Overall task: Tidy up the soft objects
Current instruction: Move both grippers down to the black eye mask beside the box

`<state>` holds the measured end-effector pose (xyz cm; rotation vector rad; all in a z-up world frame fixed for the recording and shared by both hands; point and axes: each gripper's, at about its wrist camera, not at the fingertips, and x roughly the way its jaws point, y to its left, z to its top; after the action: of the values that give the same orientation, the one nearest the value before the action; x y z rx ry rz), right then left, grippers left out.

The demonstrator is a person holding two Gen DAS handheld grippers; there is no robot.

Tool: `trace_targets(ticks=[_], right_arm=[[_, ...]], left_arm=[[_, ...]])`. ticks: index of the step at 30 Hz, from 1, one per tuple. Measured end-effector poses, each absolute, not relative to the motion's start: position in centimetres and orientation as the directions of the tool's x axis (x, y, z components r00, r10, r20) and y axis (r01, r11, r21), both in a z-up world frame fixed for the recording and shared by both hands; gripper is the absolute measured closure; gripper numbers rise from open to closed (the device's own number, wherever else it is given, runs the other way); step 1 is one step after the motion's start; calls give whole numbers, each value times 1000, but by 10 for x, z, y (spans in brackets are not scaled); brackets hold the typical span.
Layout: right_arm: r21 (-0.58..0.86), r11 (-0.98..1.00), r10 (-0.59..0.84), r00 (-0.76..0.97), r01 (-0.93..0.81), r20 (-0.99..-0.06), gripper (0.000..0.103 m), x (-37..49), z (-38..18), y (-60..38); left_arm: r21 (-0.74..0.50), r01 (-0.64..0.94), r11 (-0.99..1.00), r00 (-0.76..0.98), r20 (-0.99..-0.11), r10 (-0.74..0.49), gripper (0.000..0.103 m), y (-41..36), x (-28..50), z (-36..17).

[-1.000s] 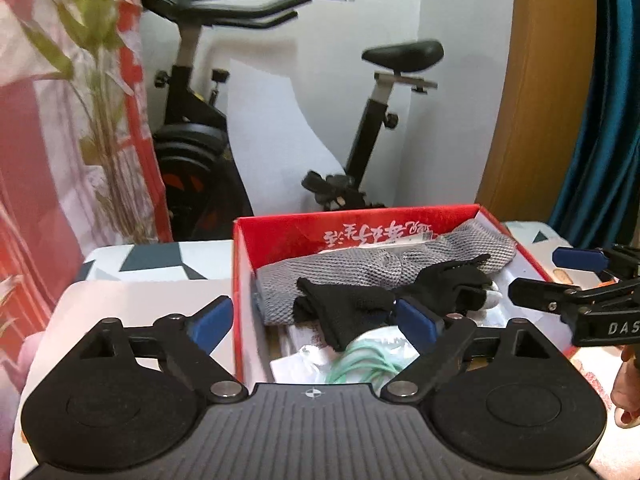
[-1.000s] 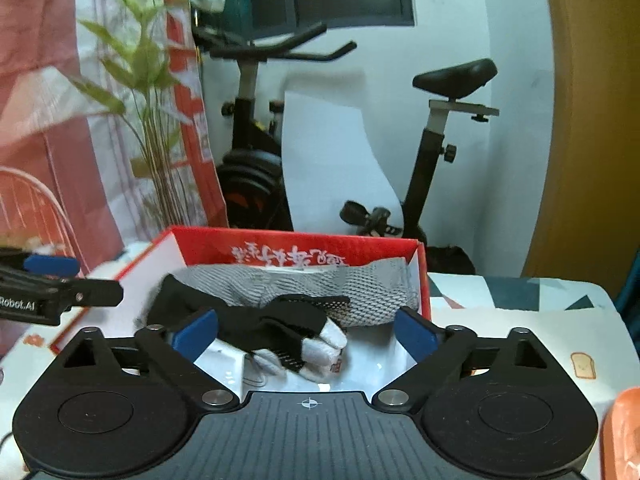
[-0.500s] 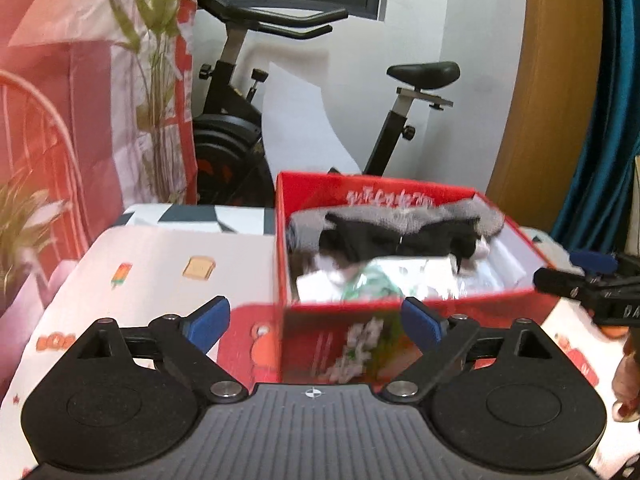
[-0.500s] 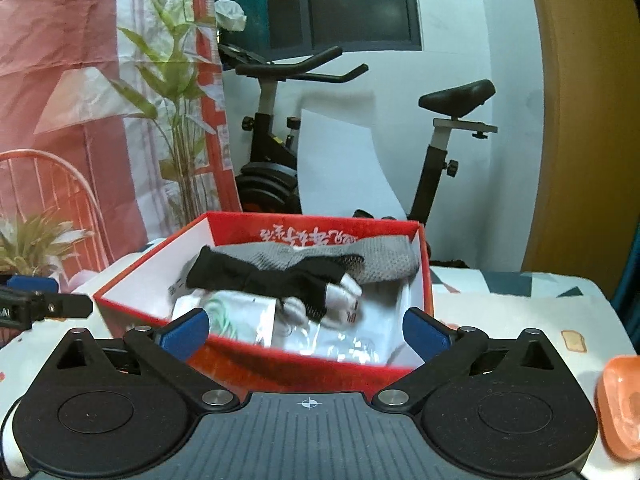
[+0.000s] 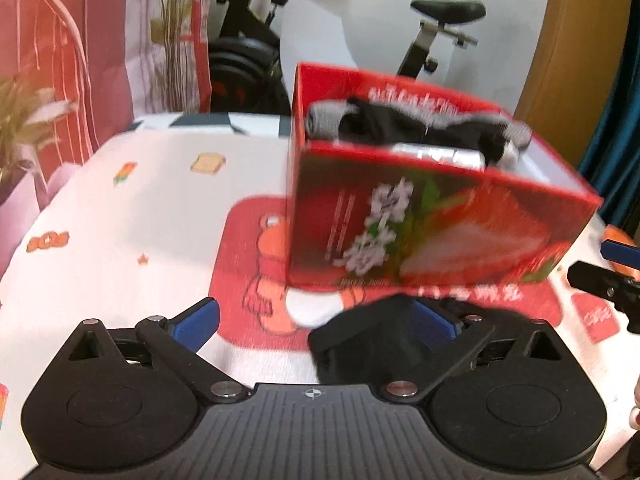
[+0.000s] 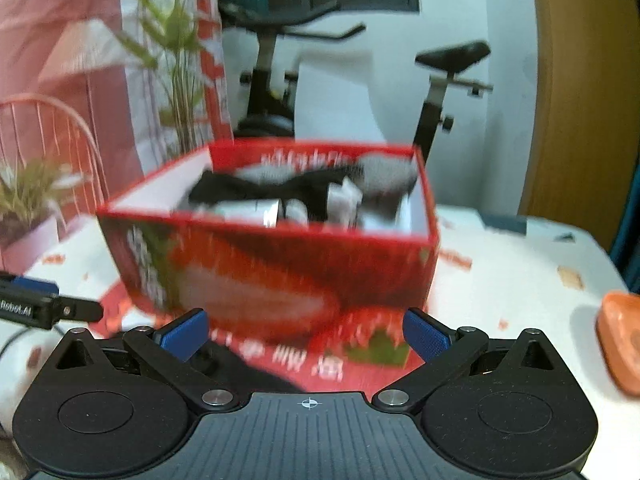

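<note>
A red strawberry-print box (image 5: 436,232) stands on the table and holds a grey mesh cloth (image 5: 324,118), a black glove (image 5: 408,128) and white packets; it also shows in the right wrist view (image 6: 276,268). A black soft item (image 5: 368,348) lies on the table in front of the box, partly between my left gripper's fingers. My left gripper (image 5: 314,320) is open, low, in front of the box. My right gripper (image 6: 306,334) is open and empty, also before the box. The frames are blurred.
A patterned cloth with a red cartoon mat (image 5: 248,264) covers the table. An orange object (image 6: 622,340) lies at the right edge. An exercise bike (image 6: 280,80), a plant (image 6: 176,48) and a pink wire chair (image 6: 52,140) stand behind.
Both grippers have pulled back and dropped from above the box to in front of it. The box's front wall and a black item on the table have come into view.
</note>
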<state>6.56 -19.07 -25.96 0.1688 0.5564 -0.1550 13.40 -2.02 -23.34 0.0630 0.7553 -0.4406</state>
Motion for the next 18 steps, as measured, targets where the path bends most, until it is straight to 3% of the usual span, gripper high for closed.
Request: trace_targets(ticks=[8, 18], right_arm=[[103, 973, -83, 734, 205, -674, 1, 75, -296, -181], [65, 978, -83, 661, 196, -746, 1, 82, -317, -172]], left_arm=[[-51, 424, 904, 579, -752, -314, 0, -33, 140, -263], [-21, 451, 892, 539, -791, -291, 0, -41, 147, -282]])
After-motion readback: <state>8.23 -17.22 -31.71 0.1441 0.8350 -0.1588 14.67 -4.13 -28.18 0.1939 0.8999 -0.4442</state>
